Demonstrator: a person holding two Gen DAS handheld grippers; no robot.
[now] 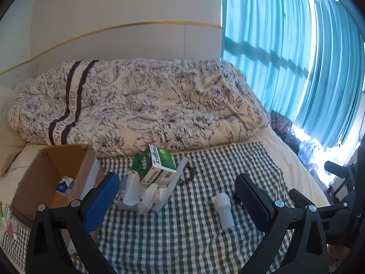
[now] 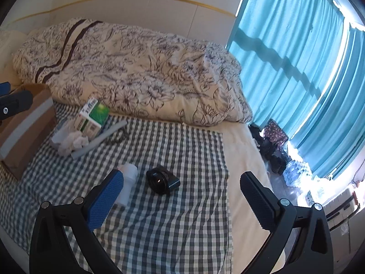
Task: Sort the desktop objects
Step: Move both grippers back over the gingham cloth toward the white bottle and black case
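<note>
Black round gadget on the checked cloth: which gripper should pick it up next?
Right. The black gadget lies just ahead of the open right gripper, between its fingers' line. From the left gripper, also open, it is mostly hidden behind one finger.

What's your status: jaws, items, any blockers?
Left gripper and right gripper open, empty. White bottle and black device loose on checked cloth; cardboard box open at left. Nothing blocking.

left tongs [image 1: 176,196]: black frame, silver screws | right tongs [image 2: 182,195]: same | pads: one blue, one black
</note>
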